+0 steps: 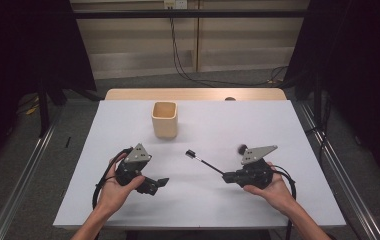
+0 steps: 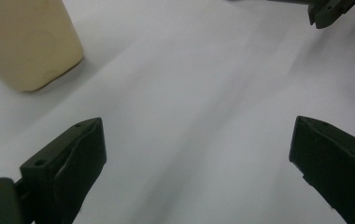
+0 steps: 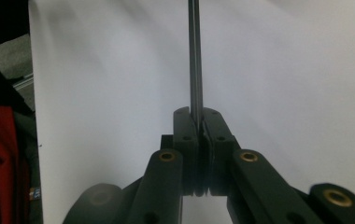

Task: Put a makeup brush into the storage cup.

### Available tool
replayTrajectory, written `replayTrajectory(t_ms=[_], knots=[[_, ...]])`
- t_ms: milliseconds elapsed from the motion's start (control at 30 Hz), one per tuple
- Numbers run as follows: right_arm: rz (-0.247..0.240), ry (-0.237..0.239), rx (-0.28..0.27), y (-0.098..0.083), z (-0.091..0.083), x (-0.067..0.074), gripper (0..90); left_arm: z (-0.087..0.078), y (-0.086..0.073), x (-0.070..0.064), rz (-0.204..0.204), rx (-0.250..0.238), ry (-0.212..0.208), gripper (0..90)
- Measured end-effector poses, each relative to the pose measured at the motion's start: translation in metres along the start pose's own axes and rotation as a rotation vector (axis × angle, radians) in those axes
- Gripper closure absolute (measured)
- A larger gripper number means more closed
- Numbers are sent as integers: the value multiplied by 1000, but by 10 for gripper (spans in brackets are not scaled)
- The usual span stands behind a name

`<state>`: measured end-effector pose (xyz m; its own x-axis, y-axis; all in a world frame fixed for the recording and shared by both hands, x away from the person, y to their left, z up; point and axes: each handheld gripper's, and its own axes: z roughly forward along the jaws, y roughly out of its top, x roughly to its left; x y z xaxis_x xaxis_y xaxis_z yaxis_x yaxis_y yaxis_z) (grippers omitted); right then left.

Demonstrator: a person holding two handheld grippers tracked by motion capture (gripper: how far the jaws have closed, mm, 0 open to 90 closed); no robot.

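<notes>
My left gripper and my right gripper are both black, each topped with a grey three-cornered plate and trailing a black cable that loops back past my wrist. Brass-coloured bushings sit in the jointed links behind the jaws, and small screw holes dot the blocky jaw tips. My forearms are bare, with no sleeves.

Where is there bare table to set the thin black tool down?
Free: the white table right of the beige cup, the strip between the left gripper and right gripper, and the near edge. Crowded: only around the cup and where the tool juts from the right gripper.
</notes>
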<state>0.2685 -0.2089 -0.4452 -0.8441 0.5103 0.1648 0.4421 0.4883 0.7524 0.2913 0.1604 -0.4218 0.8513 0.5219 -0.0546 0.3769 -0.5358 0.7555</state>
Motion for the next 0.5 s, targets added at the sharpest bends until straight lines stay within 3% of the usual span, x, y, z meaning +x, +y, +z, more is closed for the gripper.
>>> replayTrajectory(t_ms=[233,500], knots=[[25,-2,-107,-5,-7,-1,859,0,-4,1,-8,-10,1,40],[-20,-1,-174,-8,-7,4,859,1,-8,2,-16,-8,-6,41]])
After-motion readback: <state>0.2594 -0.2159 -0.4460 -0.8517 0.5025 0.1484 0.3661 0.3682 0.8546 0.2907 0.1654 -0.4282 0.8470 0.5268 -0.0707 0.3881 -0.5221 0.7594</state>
